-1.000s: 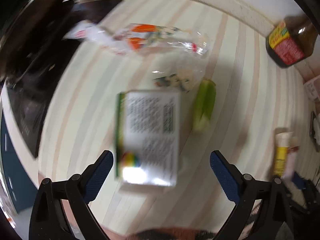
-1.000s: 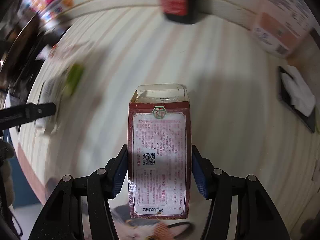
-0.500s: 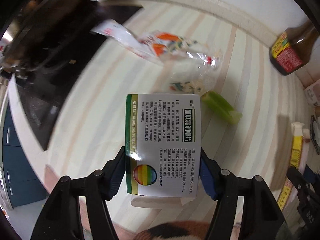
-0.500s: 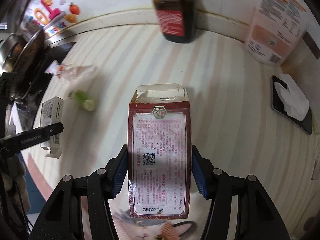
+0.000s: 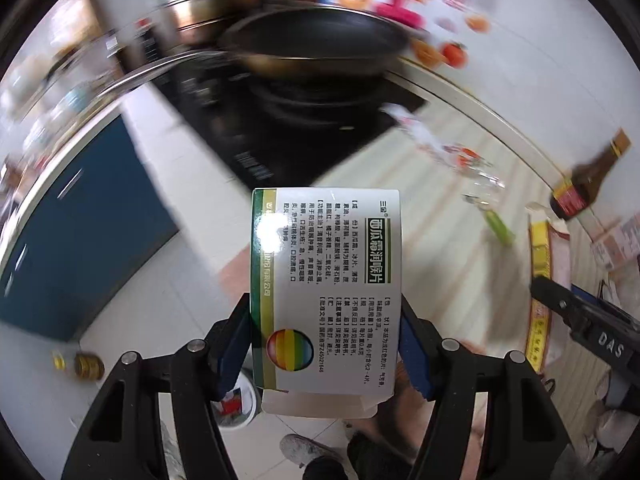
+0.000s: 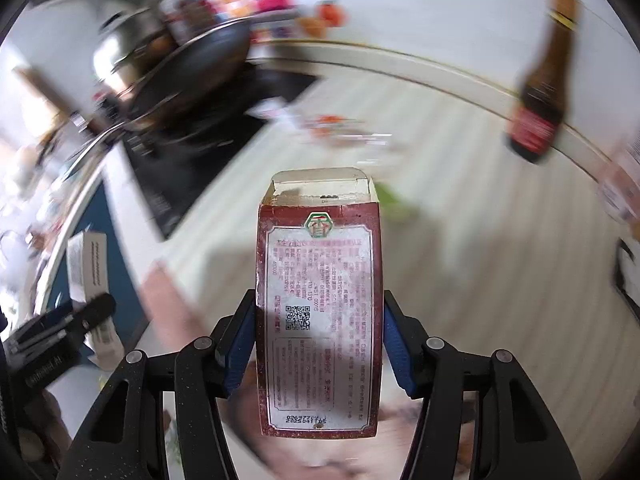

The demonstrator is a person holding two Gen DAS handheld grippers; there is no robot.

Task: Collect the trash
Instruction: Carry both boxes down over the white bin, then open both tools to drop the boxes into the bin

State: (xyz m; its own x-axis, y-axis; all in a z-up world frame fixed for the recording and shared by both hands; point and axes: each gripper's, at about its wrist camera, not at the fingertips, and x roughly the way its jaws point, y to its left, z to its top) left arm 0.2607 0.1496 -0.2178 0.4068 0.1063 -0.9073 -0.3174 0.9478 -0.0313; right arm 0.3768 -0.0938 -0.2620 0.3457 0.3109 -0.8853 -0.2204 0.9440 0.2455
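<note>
Left tool [image 5: 326, 340] clamps a white medicine box [image 5: 326, 276]; right tool [image 6: 318, 338] clamps a red carton [image 6: 318, 308].

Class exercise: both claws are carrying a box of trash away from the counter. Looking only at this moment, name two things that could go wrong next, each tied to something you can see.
1. The left claw grips the white-and-green box only near its lower end; most of it sticks out, so a swing might twist it loose.
2. The red box in the right claw has an open top flap; anything left inside could spill if tipped.
</note>
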